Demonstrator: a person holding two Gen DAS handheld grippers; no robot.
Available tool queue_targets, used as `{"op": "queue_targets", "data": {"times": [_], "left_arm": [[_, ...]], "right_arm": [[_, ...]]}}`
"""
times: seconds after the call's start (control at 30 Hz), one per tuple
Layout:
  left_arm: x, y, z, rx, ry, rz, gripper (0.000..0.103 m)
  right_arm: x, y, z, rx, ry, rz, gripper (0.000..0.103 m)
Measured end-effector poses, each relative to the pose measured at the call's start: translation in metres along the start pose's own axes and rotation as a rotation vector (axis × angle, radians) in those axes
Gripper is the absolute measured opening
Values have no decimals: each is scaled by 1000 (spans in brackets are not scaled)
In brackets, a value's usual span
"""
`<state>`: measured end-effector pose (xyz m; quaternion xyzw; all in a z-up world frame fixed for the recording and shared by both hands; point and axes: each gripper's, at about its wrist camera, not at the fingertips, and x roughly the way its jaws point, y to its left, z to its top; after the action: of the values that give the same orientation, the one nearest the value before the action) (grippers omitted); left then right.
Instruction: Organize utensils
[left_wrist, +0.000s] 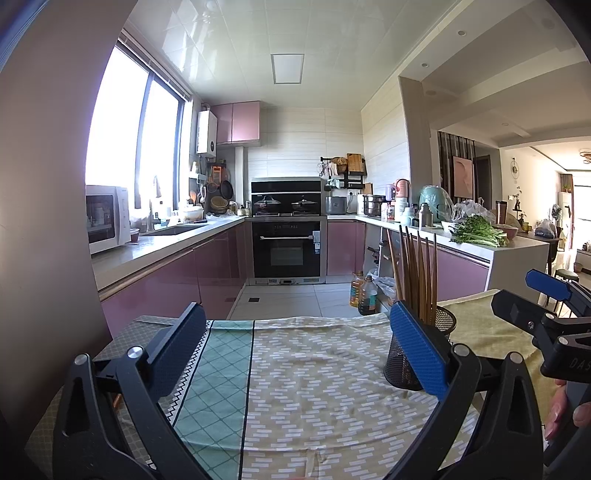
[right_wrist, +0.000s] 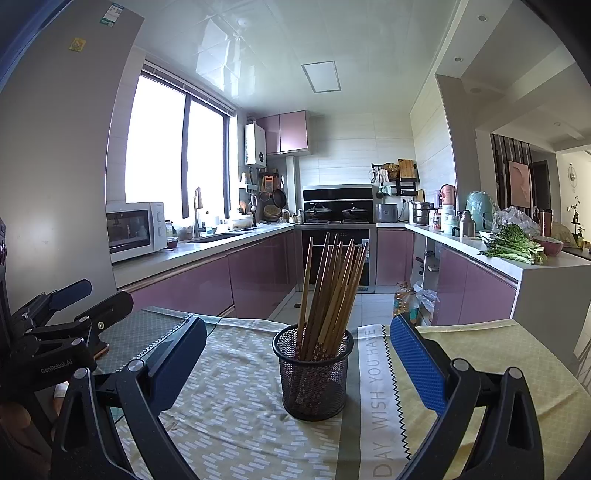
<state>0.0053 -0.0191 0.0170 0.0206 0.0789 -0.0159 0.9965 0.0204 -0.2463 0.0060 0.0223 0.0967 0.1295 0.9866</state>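
From here I see my right tool (right_wrist: 297, 354) released, its blue pads spread wide with nothing between them but air, lined up on the black mesh holder (right_wrist: 313, 373) that stands upright on the desk (right_wrist: 229, 417). A bundle of brown chopsticks (right_wrist: 330, 291) sits in that holder, tips down, fanning out and leaning slightly to the right. My left tool (left_wrist: 297, 350) is likewise released and empty, hovering over a bare stretch of the patterned cloth (left_wrist: 314, 387), with the holder just behind its right finger (left_wrist: 419, 350). In the left wrist view my right tool shows at the far right edge, near the holder but apart from it, with fingertips of my hand (left_wrist: 561, 410) below it. Leafy greens (right_wrist: 515, 247) lie on the kitchen counter beyond.
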Motion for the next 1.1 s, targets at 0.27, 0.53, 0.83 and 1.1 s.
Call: {"op": "queue_targets", "data": {"times": [0.27,0.53,0.83,1.1], "left_arm": [[-1,-1,0,2,-1,3,98],[-1,-1,0,3,0,4,98],[-2,-1,1,1,0,5,98],[-2,-1,1,1,-1,6,98]], "right_arm": [[0,0,0,1,0,1,96],[0,1,0,3,-1,0,96],[0,0,0,2,-4,1,96],[0,0,-1,5,-3,1,96]]}}
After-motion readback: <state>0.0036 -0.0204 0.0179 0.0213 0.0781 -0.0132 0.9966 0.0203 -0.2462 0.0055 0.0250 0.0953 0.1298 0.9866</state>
